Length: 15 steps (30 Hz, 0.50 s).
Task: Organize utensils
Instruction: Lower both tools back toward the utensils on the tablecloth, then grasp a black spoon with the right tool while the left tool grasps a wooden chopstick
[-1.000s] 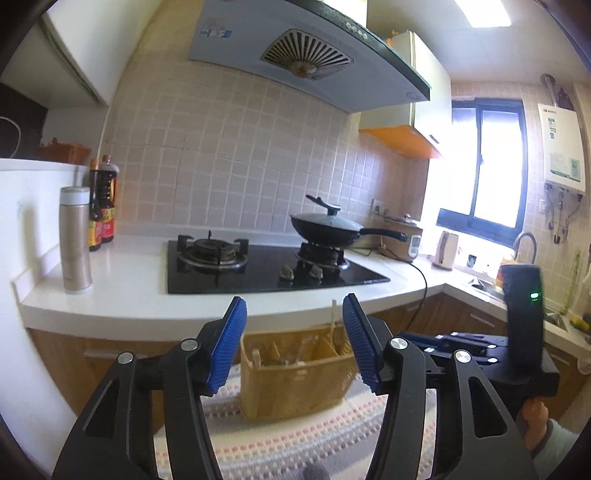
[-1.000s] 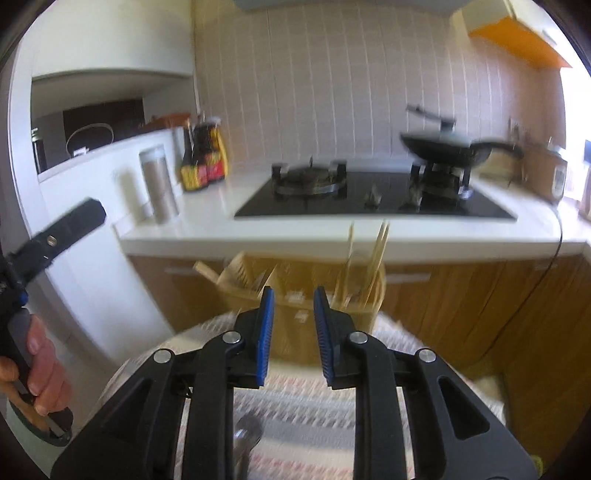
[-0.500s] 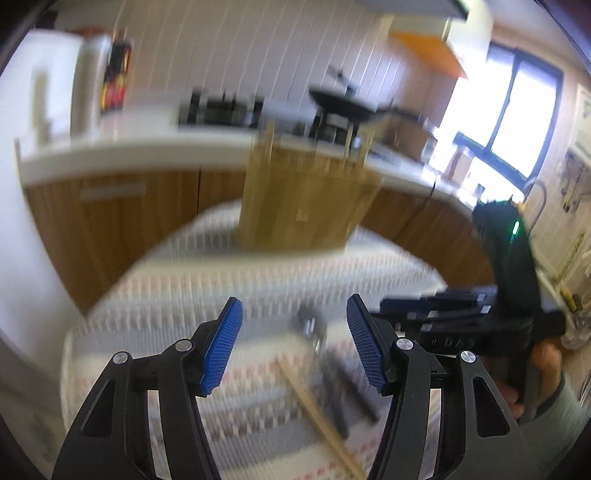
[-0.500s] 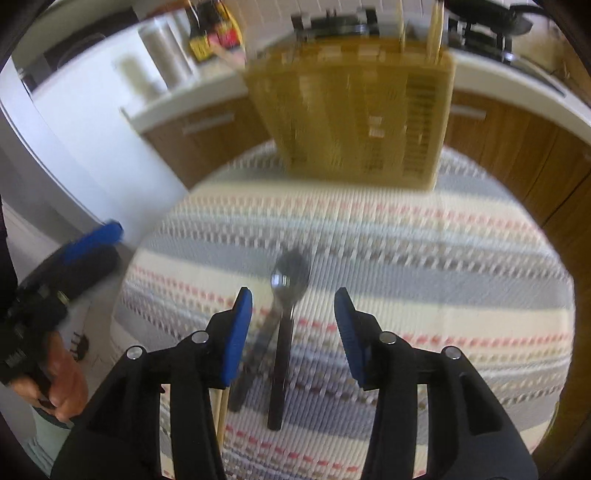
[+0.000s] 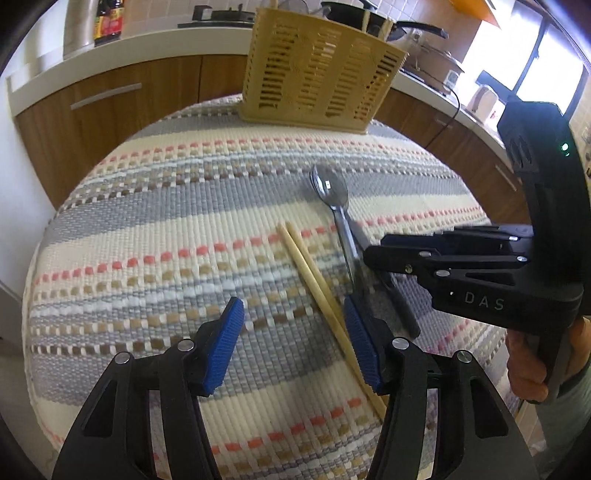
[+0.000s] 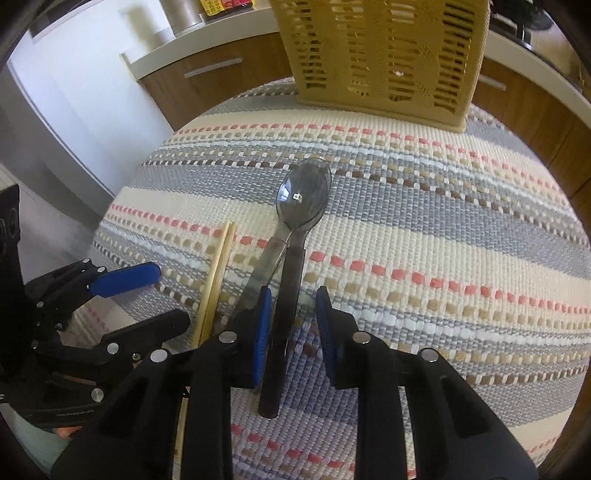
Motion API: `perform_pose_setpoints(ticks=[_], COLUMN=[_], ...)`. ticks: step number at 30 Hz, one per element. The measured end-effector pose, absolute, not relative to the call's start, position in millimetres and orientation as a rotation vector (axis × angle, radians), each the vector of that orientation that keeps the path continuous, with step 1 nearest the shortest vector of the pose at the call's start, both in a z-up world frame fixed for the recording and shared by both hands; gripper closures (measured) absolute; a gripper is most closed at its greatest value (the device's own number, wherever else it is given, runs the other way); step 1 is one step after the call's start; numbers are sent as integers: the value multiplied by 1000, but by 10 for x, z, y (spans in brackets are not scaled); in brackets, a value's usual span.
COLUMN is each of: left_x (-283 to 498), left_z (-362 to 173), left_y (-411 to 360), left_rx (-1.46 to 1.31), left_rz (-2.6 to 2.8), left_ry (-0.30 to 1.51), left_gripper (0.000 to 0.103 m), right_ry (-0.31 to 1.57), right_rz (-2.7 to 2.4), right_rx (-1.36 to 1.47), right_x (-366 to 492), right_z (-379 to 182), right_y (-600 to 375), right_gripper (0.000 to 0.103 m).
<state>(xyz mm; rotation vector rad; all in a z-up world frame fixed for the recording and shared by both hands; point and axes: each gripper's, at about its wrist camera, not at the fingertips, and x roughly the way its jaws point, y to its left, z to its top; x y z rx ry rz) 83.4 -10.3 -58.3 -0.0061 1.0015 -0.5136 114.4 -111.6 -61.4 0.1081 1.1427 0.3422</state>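
Observation:
Two dark-handled spoons [image 6: 304, 195] lie stacked on the striped tablecloth [image 5: 166, 221], their handles fanning apart. My right gripper [image 6: 293, 325] straddles one handle; its jaws are closing, with a gap still showing beside the right pad. From the left wrist it [image 5: 373, 253] shows side-on over the spoons [image 5: 330, 186]. A pair of wooden chopsticks [image 5: 314, 280] lies left of them and runs under the right finger of my left gripper [image 5: 291, 332], whose jaws are closing slightly with only cloth between. A tan slotted utensil basket [image 5: 317, 74] stands at the table's far edge.
Wooden cabinets [image 5: 110, 110] and a white counter with bottles [image 5: 109, 22] and a pan [image 5: 354, 11] lie behind the table. A person's hand [image 5: 528, 369] grips the right tool. The left gripper [image 6: 171, 295] sits beside the chopsticks [image 6: 218, 273].
Both grippers dropped and tipped down from facing the counter to hovering over the cloth. The right jaws widened, then narrowed around a spoon handle. The left gripper came close to the chopsticks.

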Motion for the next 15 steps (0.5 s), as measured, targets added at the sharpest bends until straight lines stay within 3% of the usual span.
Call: perform_pose_setpoints(ticks=[6, 11, 13, 15], left_x=[668, 631, 650, 657], left_z=[-592, -599, -595, -572], left_y=[-330, -442, -458, -465], left_rx=[121, 194, 193, 197], left_rz=[-483, -450, -450, -464], left_ry=[1009, 1017, 1026, 1035], left_gripper=[49, 49, 53, 65], right_ry=[1120, 1136, 1144, 1150], right_rz=[273, 237, 228, 218], right_rx=[-51, -66, -49, -37], right_x=[1121, 1089, 1035, 998], right_z=[-663, -666, -662, -669], right_y=[-889, -983, -1095, -1186], right_gripper=[92, 93, 93, 93])
